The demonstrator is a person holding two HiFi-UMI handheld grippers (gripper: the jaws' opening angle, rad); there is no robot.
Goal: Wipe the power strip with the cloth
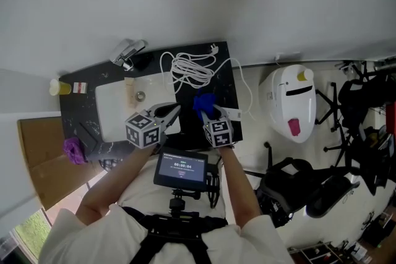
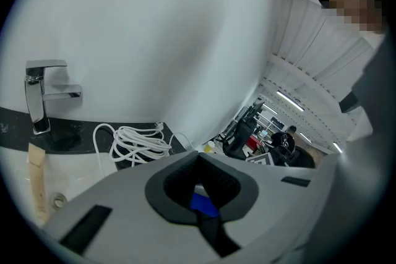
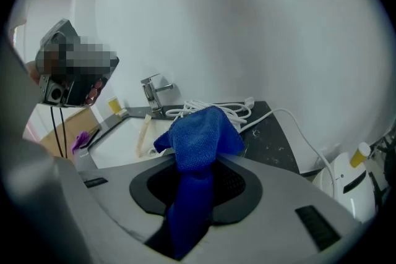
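My right gripper [image 1: 209,114] is shut on a blue cloth [image 1: 203,103], held just over the right part of a black counter [image 1: 226,59]. In the right gripper view the cloth [image 3: 199,136] bunches up out of the shut jaws of that gripper [image 3: 193,185]. A white power strip [image 1: 230,113] lies just right of it at the counter's front edge, with its white cable coiled [image 1: 190,68] behind. My left gripper [image 1: 173,113] hovers at the sink's right rim with jaws shut and nothing in them [image 2: 201,195]. A bit of the blue cloth [image 2: 203,204] shows through their hollow.
A white sink [image 1: 114,96] with a chrome faucet [image 1: 128,52] fills the counter's left half. A yellow cup [image 1: 55,87] and a purple item [image 1: 74,149] sit at the left end. On the floor at right stand a white appliance [image 1: 291,102] and dark gear.
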